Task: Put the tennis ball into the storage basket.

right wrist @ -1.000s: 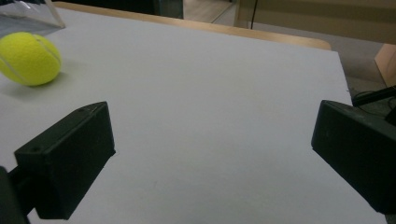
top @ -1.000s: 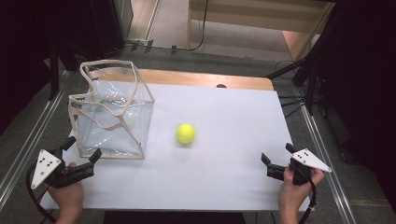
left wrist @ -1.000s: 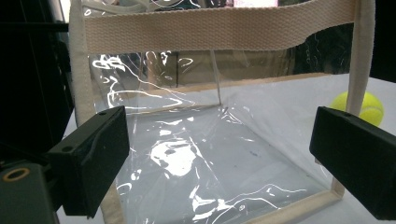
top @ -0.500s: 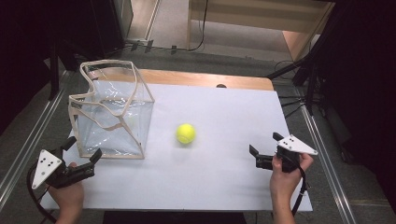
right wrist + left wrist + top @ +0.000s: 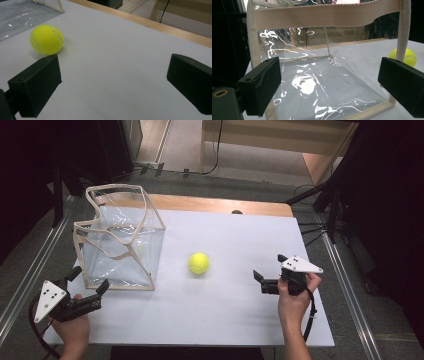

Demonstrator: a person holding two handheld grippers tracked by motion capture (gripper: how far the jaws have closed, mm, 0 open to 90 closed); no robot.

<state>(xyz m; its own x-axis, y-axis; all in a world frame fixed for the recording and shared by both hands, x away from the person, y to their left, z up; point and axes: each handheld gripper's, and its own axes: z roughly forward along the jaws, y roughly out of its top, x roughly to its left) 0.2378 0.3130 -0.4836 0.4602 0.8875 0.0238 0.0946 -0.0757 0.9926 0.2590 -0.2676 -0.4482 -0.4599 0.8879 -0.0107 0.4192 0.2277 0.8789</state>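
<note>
Two grippers, jaws wide: right gripper [image 5: 266,281] at right edge, aimed at ball [image 5: 199,263] mid-table, likely for pickup; left gripper [image 5: 88,286] faces bag [image 5: 120,242] near left edge, probably to steady it.

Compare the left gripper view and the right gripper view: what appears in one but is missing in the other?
The left gripper view looks into the clear bag, with its beige top band and side strap. The right gripper view has the table's wooden edge and much bare white tabletop. Both share the tennis ball and some part of the bag; each gripper is open and empty.
</note>
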